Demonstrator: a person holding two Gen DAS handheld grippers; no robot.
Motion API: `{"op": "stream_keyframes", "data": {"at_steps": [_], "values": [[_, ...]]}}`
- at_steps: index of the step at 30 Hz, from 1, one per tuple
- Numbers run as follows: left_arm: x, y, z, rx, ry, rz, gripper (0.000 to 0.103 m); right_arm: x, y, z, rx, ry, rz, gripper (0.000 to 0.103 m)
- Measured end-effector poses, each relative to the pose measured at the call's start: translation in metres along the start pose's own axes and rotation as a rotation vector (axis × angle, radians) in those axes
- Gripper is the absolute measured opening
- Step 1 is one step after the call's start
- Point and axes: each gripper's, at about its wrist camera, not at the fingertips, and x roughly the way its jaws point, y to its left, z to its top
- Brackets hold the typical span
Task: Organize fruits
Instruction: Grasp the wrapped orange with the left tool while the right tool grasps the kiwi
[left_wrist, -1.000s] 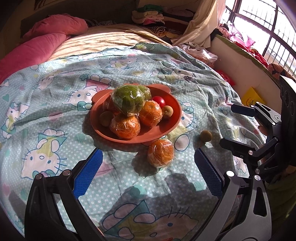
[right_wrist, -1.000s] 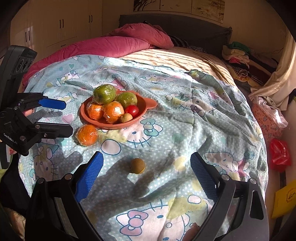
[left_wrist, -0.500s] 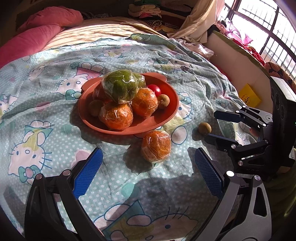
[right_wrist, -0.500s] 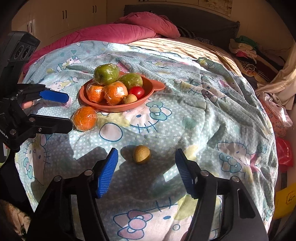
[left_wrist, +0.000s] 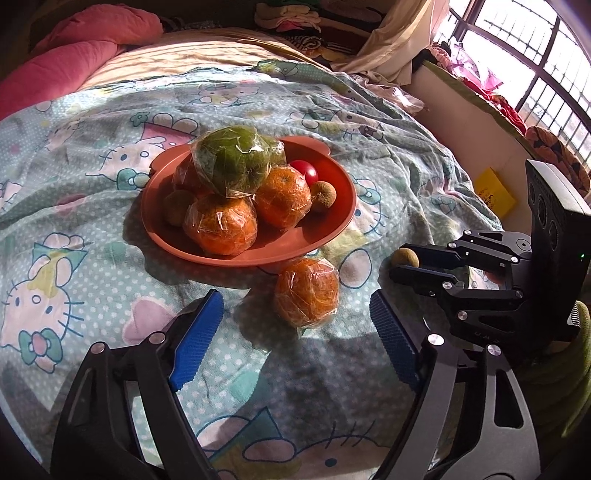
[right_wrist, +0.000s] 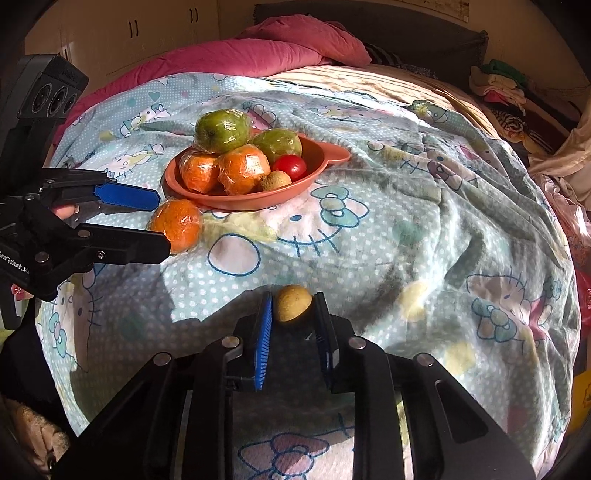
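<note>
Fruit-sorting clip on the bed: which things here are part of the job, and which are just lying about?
Part of the job:
- orange plate piled with fruit
- wrapped orange loose on the blanket
- small brown fruit in the right gripper
- left gripper, jaws closing around the orange

Lying about:
- pink duvet
- clothes pile
- yellow packet

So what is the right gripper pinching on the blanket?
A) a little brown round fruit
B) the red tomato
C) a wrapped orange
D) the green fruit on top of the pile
A: the right gripper has its jaws closed on the small brown fruit lying on the blanket, apart from the orange plate; the loose wrapped orange sits by the other gripper.
</note>
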Motion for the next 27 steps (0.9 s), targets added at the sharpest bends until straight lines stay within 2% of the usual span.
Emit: {"op": "stream_keyframes", "data": {"at_steps": [8, 13, 16, 17, 20, 27], "values": [[0.008, -0.007, 0.002, 0.021, 0.002, -0.002, 0.060, -0.001, -0.006, 0.000, 0.026, -0.009, 0.022, 0.021], [0.013, -0.008, 0.002, 0.031, 0.000, 0.022, 0.051, -0.003, -0.008, -0.001, 0.036, -0.014, 0.027, 0.021], [0.015, -0.007, 0.003, 0.036, 0.000, 0.038, 0.044, -0.004, -0.008, -0.001, 0.039, -0.016, 0.026, 0.021], [0.015, -0.007, 0.002, 0.039, -0.001, 0.048, 0.039, -0.004, -0.008, -0.001, 0.039, -0.017, 0.026, 0.021], [0.012, -0.005, 0.003, 0.039, -0.001, 0.035, 0.030, -0.006, -0.008, 0.000, 0.045, -0.023, 0.025, 0.021], [0.003, -0.005, 0.001, 0.031, -0.005, 0.012, 0.030, -0.015, -0.012, 0.003, 0.071, -0.054, 0.043, 0.021]]}}
